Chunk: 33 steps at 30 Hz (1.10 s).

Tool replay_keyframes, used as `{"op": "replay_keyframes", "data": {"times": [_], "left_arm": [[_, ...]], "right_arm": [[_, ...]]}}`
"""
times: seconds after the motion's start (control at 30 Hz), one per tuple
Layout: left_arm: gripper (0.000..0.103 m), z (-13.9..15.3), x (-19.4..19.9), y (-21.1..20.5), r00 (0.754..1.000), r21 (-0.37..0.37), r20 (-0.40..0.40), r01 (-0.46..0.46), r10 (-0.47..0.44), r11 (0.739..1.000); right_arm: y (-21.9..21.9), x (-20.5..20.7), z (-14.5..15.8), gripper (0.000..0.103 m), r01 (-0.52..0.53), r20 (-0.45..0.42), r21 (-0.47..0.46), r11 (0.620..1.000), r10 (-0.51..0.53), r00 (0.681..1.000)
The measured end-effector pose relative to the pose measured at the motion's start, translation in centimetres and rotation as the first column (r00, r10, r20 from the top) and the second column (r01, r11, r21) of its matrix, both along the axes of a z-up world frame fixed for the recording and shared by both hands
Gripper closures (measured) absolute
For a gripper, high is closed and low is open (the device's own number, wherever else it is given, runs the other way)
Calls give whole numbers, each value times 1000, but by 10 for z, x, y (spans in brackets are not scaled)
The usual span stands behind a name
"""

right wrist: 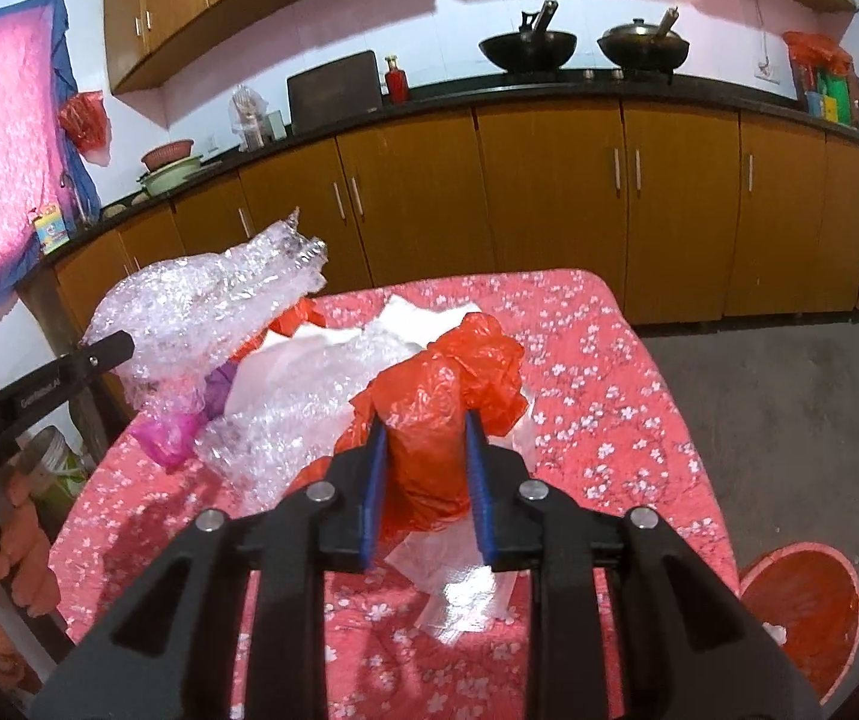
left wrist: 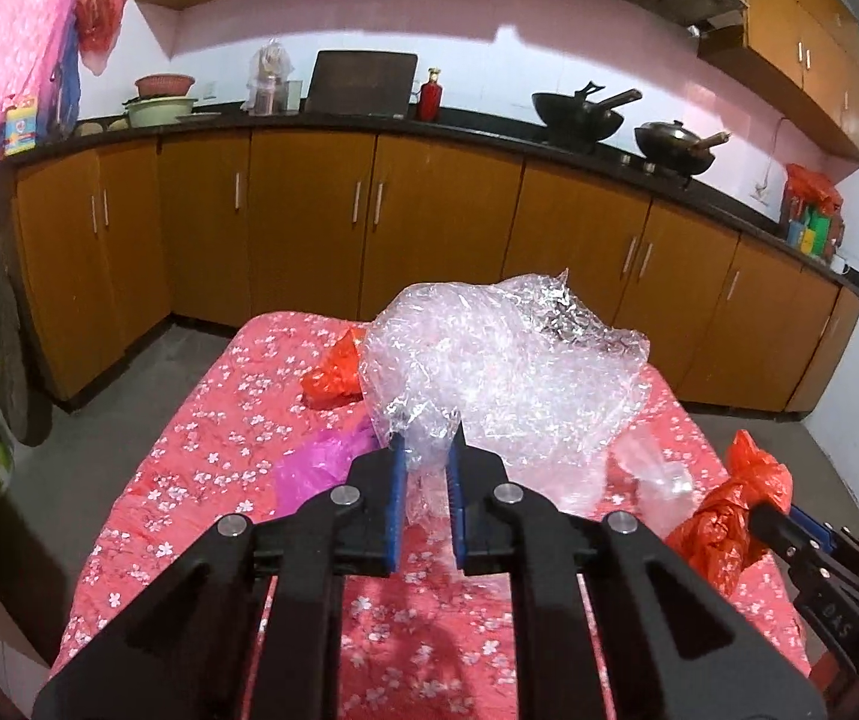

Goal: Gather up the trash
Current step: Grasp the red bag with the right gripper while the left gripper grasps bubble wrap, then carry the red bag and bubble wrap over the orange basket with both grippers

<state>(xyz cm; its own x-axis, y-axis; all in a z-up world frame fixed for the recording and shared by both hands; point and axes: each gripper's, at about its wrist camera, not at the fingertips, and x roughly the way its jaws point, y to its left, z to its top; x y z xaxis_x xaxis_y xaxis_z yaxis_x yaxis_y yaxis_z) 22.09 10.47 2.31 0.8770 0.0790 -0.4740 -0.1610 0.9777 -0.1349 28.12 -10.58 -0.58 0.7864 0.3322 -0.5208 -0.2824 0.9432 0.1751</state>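
surface: a table (right wrist: 639, 396) under a red cloth printed with small white blossoms
far left part: a crumpled red bag (left wrist: 333, 375) lying on the cloth
left of middle: a pink-purple plastic bag (left wrist: 315, 462), flat on the cloth
middle: clear crinkled film (right wrist: 285, 420) and white sheets (right wrist: 429, 315) heaped together
near edge: a glossy clear scrap (right wrist: 465, 600) on the cloth
floor: grey; a round red bin (right wrist: 813, 612) stands by the table's right near corner

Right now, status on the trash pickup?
Left gripper shut on bubble wrap. Right gripper shut on red bag. More scraps on table. Bin clear.
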Motion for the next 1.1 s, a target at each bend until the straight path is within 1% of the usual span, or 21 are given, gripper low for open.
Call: {"op": "replay_keyframes", "data": {"times": [0.2,0.57,0.9,1.1], "left_arm": [[91,9,-7,-15,999,8,21,25,-25,1000],[91,20,-15,-49,995,13,51,91,-91,996],[91,20,-17,-97,982,24,55,177,-178,984],[91,17,-20,-128,972,34,52,229,-230,973]], "right_arm": [[-8,-13,13,78,18,58,-29,999,-16,998],[-52,-28,32,78,101,107,-4,995,-100,989],[-92,-42,35,78,182,143,-29,983,-176,974],[-121,-49,35,78,244,161,-33,969,-236,958]]}}
